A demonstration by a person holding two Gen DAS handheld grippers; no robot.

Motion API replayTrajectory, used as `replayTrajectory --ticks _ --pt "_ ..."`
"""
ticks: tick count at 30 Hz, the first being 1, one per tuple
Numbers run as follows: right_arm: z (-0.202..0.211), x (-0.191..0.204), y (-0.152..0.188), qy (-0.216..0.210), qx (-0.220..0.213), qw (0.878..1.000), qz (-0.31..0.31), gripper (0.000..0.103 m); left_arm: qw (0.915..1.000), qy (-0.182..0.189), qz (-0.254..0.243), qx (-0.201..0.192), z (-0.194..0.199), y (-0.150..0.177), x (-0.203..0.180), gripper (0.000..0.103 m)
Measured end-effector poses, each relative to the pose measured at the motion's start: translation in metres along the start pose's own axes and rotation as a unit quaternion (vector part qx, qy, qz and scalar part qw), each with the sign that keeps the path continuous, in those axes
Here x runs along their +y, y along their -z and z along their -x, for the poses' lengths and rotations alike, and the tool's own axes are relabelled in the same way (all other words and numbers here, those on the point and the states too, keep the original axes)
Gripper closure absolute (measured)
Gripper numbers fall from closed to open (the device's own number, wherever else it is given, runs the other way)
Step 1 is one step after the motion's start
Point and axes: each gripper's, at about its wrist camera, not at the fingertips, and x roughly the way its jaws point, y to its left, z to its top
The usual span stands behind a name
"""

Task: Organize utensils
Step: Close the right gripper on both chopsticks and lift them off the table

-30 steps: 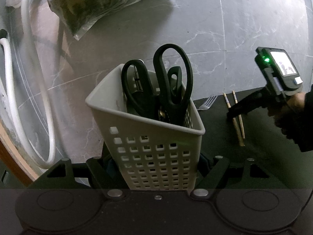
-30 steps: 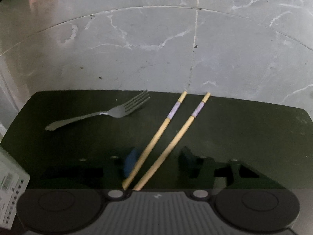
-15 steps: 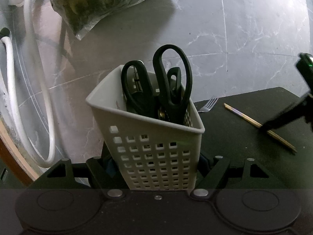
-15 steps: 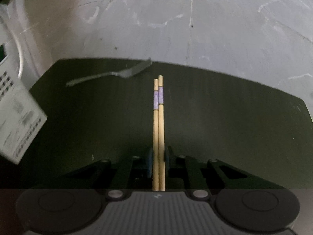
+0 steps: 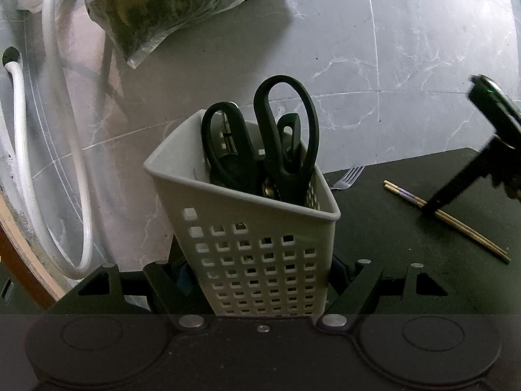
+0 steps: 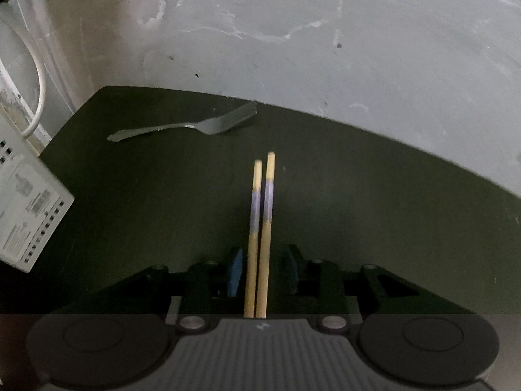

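- The dark bench (image 6: 358, 211) carries the loose utensils, with pale marbled stone beyond its far edge.
- The white perforated basket (image 5: 260, 254) is off the bench, pinched between the jaws of the left tool (image 5: 260, 278), which are closed narrow against its 2 lower side walls. It tilts slightly and its open mouth faces up.
- The right tool (image 6: 263, 270) points steeply down at the bench. Its jaws have just been opening and now stand part-way apart. The chopsticks run between them, with a gap on each side, so the pads press on nothing.
- 2 pairs of black-handled scissors (image 5: 286, 137) stand handle-up inside the basket.
- The 2 chopsticks (image 6: 260, 228) lie side by side on the bench. In the right wrist view their long axis runs from 6 o'clock to 12 o'clock, straight along the tool's own line. The right hand is plainly the nearer; from the basket they lie at 3 o'clock.
- The fork (image 6: 195, 127) lies at 11 o'clock from the chopstick tips, near the bench's far edge, apart from them.
- Judgement: the pair needs a fresh squeeze before it can be lifted and carried toward 9 o'clock, where the basket waits.
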Motion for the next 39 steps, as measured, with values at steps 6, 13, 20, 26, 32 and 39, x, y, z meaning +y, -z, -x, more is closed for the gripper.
replayTrajectory --ticks 6,13,20,26,32,39 --pt "-0.009 0.003 -0.019 0.006 0.021 1.000 0.004 0.086 1.0000 0.000 0.001 -0.002 0.000 0.000 0.000 0.024" --pt "-0.003 0.012 -0.011 0.007 0.037 0.999 0.006 0.090 1.0000 0.001 0.003 -0.007 0.000 0.001 0.001 0.025" --pt "0.015 0.011 0.018 0.004 0.026 0.999 -0.040 0.090 0.9999 0.003 0.001 -0.011 0.000 0.003 0.002 0.025" --pt "0.021 0.012 0.029 -0.006 0.015 0.998 -0.066 0.090 0.9999 0.008 -0.003 -0.012 0.001 0.003 0.003 0.025" --pt "0.022 0.016 0.029 -0.007 0.009 0.997 -0.072 0.090 0.9998 0.014 -0.005 -0.013 0.000 0.002 0.004 0.025" --pt "0.028 0.018 0.035 -0.009 -0.002 0.997 -0.081 0.090 0.9997 0.018 -0.006 -0.014 0.000 0.003 0.005 0.025"
